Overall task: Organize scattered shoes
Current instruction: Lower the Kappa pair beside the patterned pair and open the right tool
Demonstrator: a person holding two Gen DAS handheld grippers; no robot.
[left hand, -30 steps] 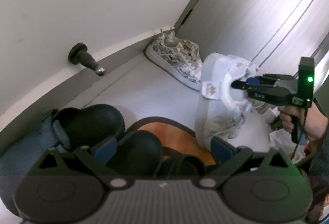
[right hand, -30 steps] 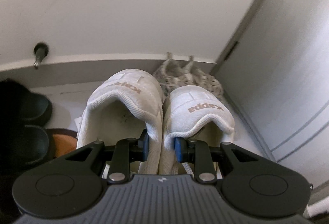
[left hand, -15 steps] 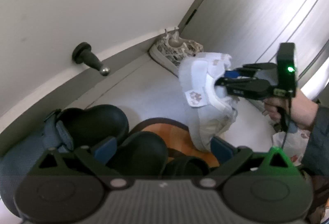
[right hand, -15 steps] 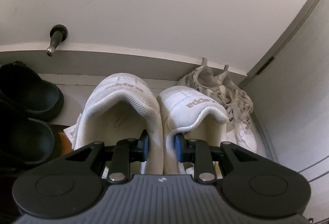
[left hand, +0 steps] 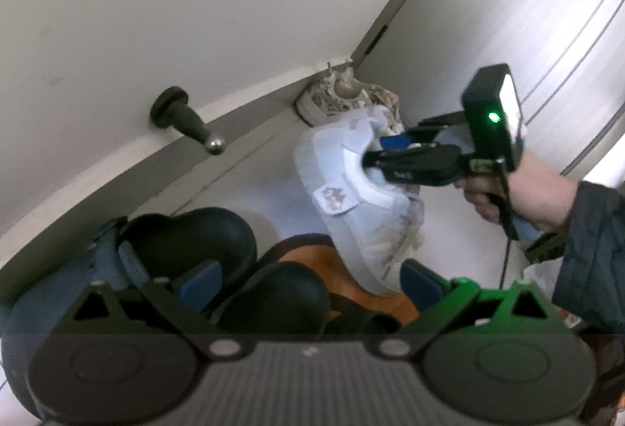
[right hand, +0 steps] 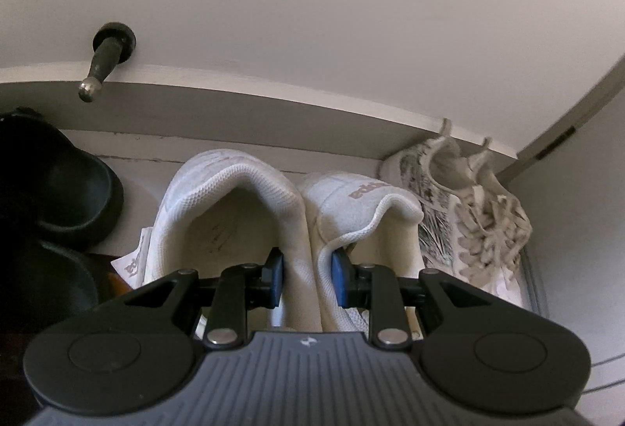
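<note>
My right gripper (right hand: 306, 277) is shut on the inner collars of a pair of white sneakers (right hand: 234, 215), pinching both shoes together. From the left wrist view the same right gripper (left hand: 375, 152) carries the white sneakers (left hand: 351, 199) toes-down above the floor, near an orange mat (left hand: 316, 262). A patterned grey-white pair of sneakers (right hand: 468, 207) lies in the corner by the wall, also seen as the patterned pair (left hand: 343, 100). Black slides (left hand: 187, 242) sit beside the mat under my left gripper (left hand: 308, 279), which is open with nothing held.
A black door stopper (left hand: 183, 117) sticks out from the baseboard (right hand: 273, 121). A grey door panel (left hand: 508, 16) closes the right side. A person's hand and dark sleeve (left hand: 586, 230) hold the right gripper. White plastic lies on the floor at right.
The right gripper has carried the white sneakers leftward and lower, toward the wall between the black slides and the patterned pair. The left gripper has stayed in place.
</note>
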